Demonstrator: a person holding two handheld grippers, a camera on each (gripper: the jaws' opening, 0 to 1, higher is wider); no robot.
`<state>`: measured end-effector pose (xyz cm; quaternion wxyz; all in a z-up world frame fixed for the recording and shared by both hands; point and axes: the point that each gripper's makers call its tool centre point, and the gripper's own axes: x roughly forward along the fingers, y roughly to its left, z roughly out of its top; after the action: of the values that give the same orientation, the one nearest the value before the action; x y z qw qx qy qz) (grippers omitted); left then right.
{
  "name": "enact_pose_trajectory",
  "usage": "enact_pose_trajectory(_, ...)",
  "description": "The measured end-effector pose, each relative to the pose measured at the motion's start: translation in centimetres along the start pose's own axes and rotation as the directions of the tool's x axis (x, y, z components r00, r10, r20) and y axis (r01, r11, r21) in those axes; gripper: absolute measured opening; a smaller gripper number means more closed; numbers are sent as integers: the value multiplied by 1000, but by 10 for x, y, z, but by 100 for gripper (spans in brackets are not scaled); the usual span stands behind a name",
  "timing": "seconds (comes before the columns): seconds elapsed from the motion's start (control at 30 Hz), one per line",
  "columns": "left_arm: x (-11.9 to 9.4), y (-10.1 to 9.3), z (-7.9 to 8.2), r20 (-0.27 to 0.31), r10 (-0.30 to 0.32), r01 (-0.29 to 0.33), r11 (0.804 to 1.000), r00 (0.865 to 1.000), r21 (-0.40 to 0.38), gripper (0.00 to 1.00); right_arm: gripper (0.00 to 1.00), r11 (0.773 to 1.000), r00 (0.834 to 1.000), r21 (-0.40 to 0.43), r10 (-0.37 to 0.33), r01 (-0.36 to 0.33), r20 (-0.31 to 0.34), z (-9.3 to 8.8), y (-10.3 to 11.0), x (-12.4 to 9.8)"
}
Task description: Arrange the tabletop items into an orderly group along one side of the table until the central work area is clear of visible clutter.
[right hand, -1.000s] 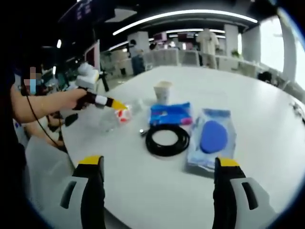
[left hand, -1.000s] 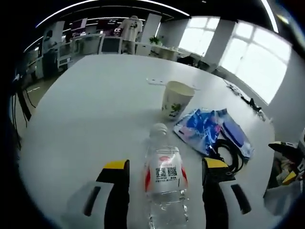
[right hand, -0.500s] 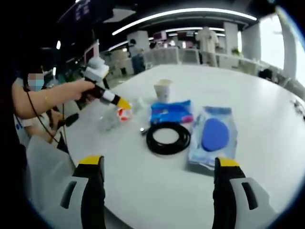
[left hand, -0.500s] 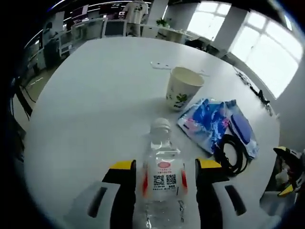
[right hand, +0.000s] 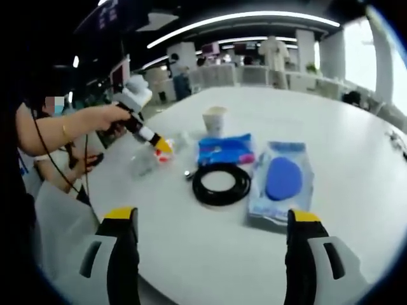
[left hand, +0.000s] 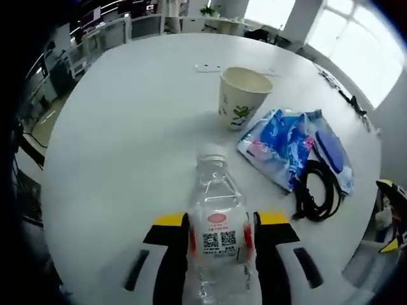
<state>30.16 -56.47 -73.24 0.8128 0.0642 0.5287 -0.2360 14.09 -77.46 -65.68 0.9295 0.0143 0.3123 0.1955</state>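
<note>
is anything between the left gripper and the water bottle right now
Nothing visible. The left gripper has its fingers against both sides of the water bottle, so the grasp looks already made. The paper cup stands farther along the table.

The left gripper (left hand: 219,222) has 2 dark jaws capped with yellow tips, each running back into a pale grey body with a dark oblong slot. The right gripper (right hand: 213,219) is built alike: 2 black jaws, yellow caps, grey housings with dark slots. In the right gripper view, at 10 o'clock, the person's hand (right hand: 108,117) holds a white-bodied, yellow-tipped tool; a thin bracelet circles the wrist, and a dark cable hangs beneath the arm.
</note>
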Motion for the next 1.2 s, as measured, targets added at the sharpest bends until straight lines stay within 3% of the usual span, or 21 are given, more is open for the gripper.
enact_pose_trajectory(0.03,1,-4,2,20,-26,27,998,999,-58,39,96,1000,1000,0,2,-2,2,0,1,0)
enact_pose_trajectory(0.47,-2,-1,3,37,-21,25,994,999,-103,35,96,1000,1000,-3,-4,4,8,3,1,0)
enact_pose_trajectory(0.53,-4,1,9,88,1,6,997,996,-75,35,96,1000,1000,-4,-5,5,10,3,1,0)
enact_pose_trajectory(0.57,-6,1,8,83,1,5,997,997,-75,35,96,1000,1000,-4,-6,6,11,4,1,-1)
enact_pose_trajectory(0.7,-15,1,17,156,2,14,995,988,-99,34,95,1000,1000,-5,-17,17,10,4,-3,-2)
enact_pose_trajectory(0.8,-21,-1,19,175,-6,26,994,985,-109,34,95,1000,1000,0,-23,23,13,4,-4,-3)
enact_pose_trajectory(1.13,-44,11,33,338,62,-15,990,939,-138,34,95,1000,1000,0,-21,21,16,6,-3,-1)
enact_pose_trajectory(1.2,-45,11,32,327,57,-14,991,943,-135,34,95,1000,1000,1,-17,17,19,6,-2,0)
